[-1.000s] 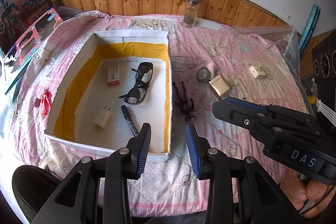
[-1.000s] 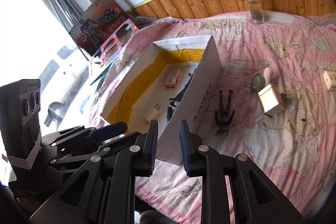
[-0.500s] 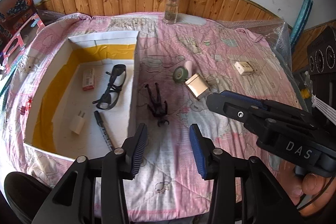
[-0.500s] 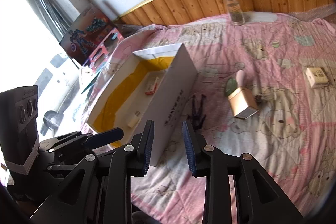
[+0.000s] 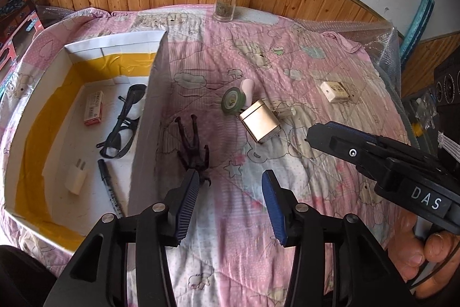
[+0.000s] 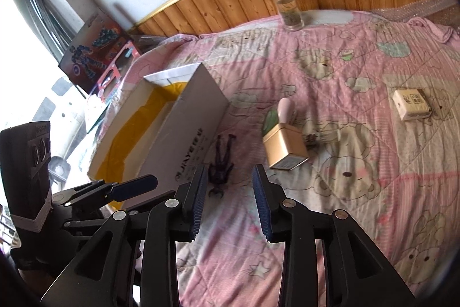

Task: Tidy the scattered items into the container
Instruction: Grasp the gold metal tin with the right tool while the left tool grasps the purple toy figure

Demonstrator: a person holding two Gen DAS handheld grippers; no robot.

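The black toy figure [image 5: 193, 147], judged light, stiff and thin-limbed and best pinched across its torso, is seen on the bed quilt [image 5: 287, 76] just at three o'clock of the white box [image 5: 143, 134], with both the left hand-held gripper [image 5: 230, 197] and the right hand-held gripper [image 6: 230, 197] spread and empty.

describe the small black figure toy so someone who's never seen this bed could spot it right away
Start at the big white box with yellow lining on the pink quilt. Just outside its long right wall lies a small black figure toy, flat on the quilt, legs pointing toward the wooden panelling. It is the only black, limbed thing outside the box; the gold tin and green tape roll sit further right.
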